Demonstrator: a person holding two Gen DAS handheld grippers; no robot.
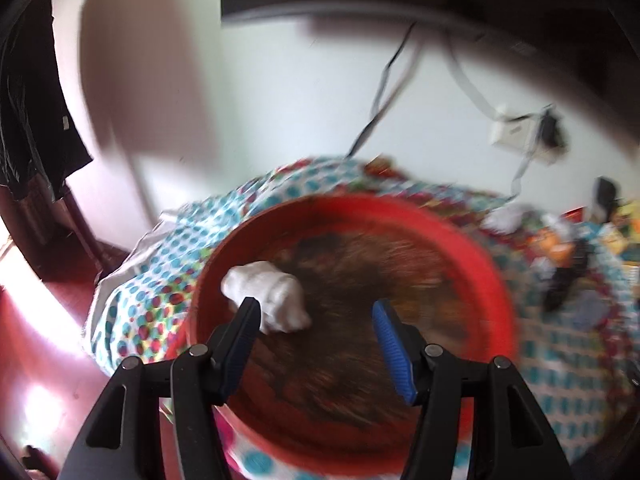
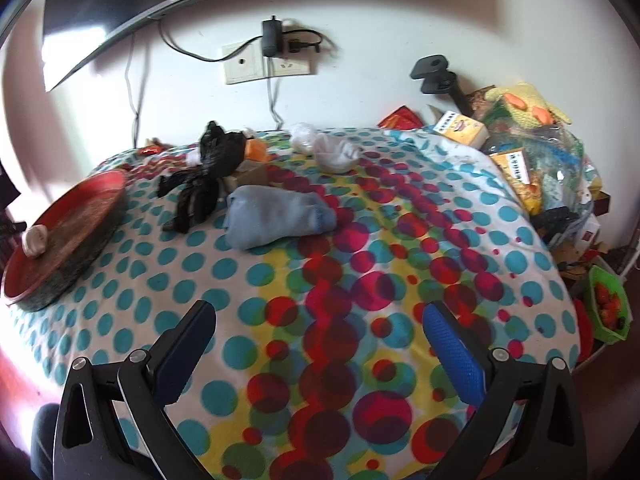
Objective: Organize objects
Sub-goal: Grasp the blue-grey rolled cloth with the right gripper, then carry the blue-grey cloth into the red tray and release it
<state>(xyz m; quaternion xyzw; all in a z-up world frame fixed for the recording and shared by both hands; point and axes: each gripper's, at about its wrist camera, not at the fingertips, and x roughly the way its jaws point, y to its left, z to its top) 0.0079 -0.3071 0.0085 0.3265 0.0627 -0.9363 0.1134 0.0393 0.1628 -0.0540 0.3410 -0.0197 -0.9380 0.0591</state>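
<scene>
White rolled sock sits loose in the red tray at the bed's left edge; left gripper jaws spread, empty; right gripper jaws spread, idle.

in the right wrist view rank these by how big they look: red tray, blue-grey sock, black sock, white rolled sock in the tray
1. red tray
2. blue-grey sock and black sock: look alike in spread, not ranked
3. white rolled sock, clearly smallest
</scene>
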